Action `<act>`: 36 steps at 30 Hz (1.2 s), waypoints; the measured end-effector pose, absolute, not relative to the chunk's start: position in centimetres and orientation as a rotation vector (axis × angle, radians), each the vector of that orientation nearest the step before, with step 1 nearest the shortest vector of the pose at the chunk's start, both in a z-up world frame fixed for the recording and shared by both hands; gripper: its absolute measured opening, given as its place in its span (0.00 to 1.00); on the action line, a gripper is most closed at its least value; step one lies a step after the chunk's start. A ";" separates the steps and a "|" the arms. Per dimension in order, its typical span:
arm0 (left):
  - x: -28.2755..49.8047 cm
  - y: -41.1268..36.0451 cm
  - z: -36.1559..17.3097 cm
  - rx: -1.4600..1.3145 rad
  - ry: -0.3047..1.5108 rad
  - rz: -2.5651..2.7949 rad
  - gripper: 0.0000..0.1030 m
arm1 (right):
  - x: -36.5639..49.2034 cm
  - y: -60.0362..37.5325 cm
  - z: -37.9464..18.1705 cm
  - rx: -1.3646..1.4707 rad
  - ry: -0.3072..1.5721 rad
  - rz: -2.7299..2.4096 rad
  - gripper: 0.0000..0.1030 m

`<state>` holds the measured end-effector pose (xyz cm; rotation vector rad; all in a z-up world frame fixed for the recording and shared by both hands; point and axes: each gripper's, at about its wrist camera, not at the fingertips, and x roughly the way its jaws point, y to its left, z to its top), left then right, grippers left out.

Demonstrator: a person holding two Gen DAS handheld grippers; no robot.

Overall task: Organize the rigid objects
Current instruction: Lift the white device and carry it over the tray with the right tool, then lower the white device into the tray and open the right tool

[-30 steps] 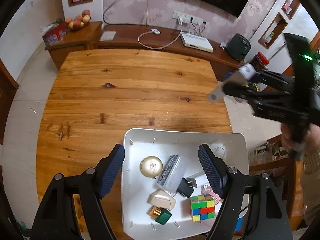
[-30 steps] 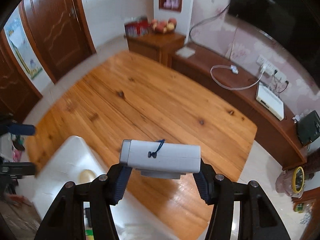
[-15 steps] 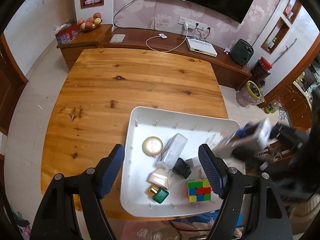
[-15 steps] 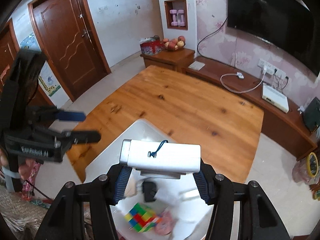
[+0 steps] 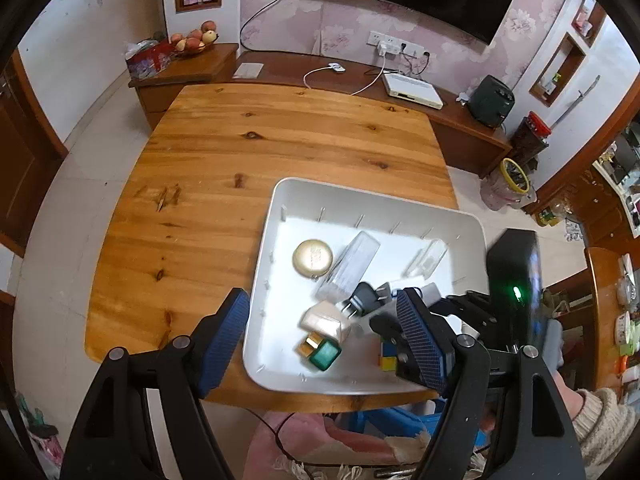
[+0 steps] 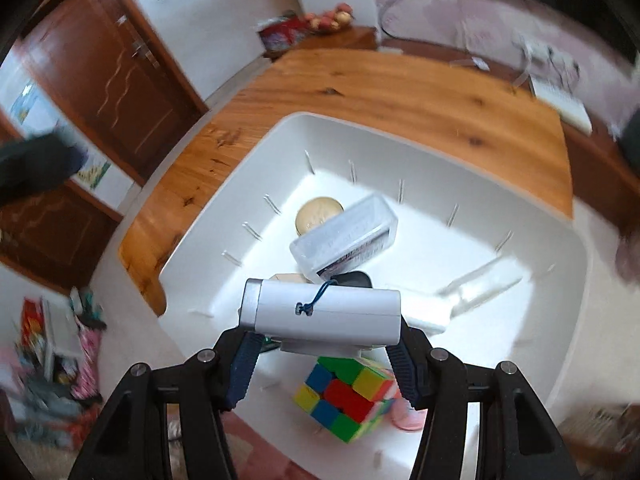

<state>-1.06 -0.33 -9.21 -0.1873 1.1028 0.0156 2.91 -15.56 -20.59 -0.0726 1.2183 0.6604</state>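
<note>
Above the white tray [image 6: 576, 248] on the counter [image 5: 240, 168], the right tool [image 6: 322, 354] gripped a white box [image 6: 324, 312] over the puzzle cube [image 6: 344, 400]. Near the tray's left edge, the left tool [image 5: 324, 340] hung spread wide, holding nothing.

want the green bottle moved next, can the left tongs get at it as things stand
Probably yes: the left tongs are open and empty, and the green bottle lies uncovered near the tray edge, though a beige case touches it.
</note>
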 end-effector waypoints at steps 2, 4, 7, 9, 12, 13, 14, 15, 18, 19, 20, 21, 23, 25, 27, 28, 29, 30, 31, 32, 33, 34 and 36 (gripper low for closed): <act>-1.4 -0.3 -9.3 -0.187 1.110 0.023 0.77 | 3.2 -15.5 -21.5 -0.016 1.259 0.668 0.57; -1.8 -0.3 -9.3 -0.182 1.111 0.026 0.77 | 3.3 -15.4 -22.5 0.020 1.293 0.669 0.57; -2.2 -0.2 -9.1 -0.175 1.104 0.028 0.77 | 3.4 -15.1 -23.6 0.039 1.340 0.652 0.57; -2.4 -0.1 -9.0 -0.168 1.098 0.031 0.77 | 3.4 -15.1 -24.2 0.054 1.384 0.644 0.58; -2.5 0.1 -8.8 -0.157 1.092 0.041 0.77 | 3.2 -15.4 -23.9 0.086 1.383 0.642 0.64; -2.5 0.1 -8.8 -0.153 1.092 0.043 0.77 | 3.0 -15.6 -23.3 0.085 1.367 0.632 0.67; -2.5 0.2 -8.7 -0.150 1.092 0.044 0.77 | 2.9 -15.6 -22.8 0.081 1.353 0.619 0.69; -2.5 0.2 -8.7 -0.147 1.093 0.045 0.77 | 2.8 -15.7 -22.2 0.071 1.336 0.608 0.69; -2.5 0.2 -8.3 -0.137 1.086 0.039 0.77 | 2.6 -16.0 -20.3 0.043 1.298 0.579 0.69; -2.5 0.2 -8.0 -0.132 1.081 0.035 0.77 | 2.4 -16.2 -19.5 0.033 1.281 0.566 0.69; -2.5 0.1 -7.8 -0.129 1.077 0.033 0.77 | 2.2 -16.5 -18.5 0.020 1.260 0.551 0.69; -2.5 0.1 -7.7 -0.125 1.073 0.031 0.77 | 2.0 -16.7 -17.8 0.007 1.242 0.539 0.69; -2.6 -0.1 -7.1 -0.114 1.062 0.029 0.77 | 1.5 -17.2 -16.0 -0.019 1.204 0.501 0.70; -2.6 -0.1 -6.7 -0.108 1.054 0.026 0.77 | 1.1 -17.7 -14.5 -0.031 1.175 0.466 0.70; -2.6 -0.2 -6.1 -0.106 1.046 0.021 0.77 | 0.6 -18.3 -13.0 -0.028 1.152 0.428 0.70; -2.7 -0.2 -5.9 -0.106 1.042 0.020 0.77 | 0.4 -18.6 -12.3 -0.022 1.140 0.411 0.70; -2.8 -0.2 -5.6 -0.106 1.035 0.019 0.77 | 0.2 -18.8 -11.4 -0.016 1.127 0.395 0.70; -2.8 -0.3 -5.2 -0.104 1.028 0.017 0.77 | 0.0 -19.1 -10.8 -0.014 1.115 0.382 0.70; -2.9 -0.3 -4.8 -0.101 1.021 0.013 0.77 | -0.4 -19.3 -9.7 -0.013 1.091 0.360 0.70; -3.0 -0.4 -4.5 -0.099 1.014 0.011 0.77 | -0.6 -19.5 -9.0 -0.014 1.077 0.346 0.70; -3.2 -0.6 -4.1 -0.096 1.006 0.008 0.77 | -0.9 -19.6 -8.2 -0.017 1.061 0.333 0.70; -3.2 -0.6 -3.9 -0.094 1.001 0.006 0.77 | -1.3 -19.7 -7.2 -0.021 1.039 0.316 0.70; -3.5 -0.8 -3.0 -0.088 0.984 0.001 0.77 | -1.9 -19.9 -5.9 -0.025 1.010 0.292 0.76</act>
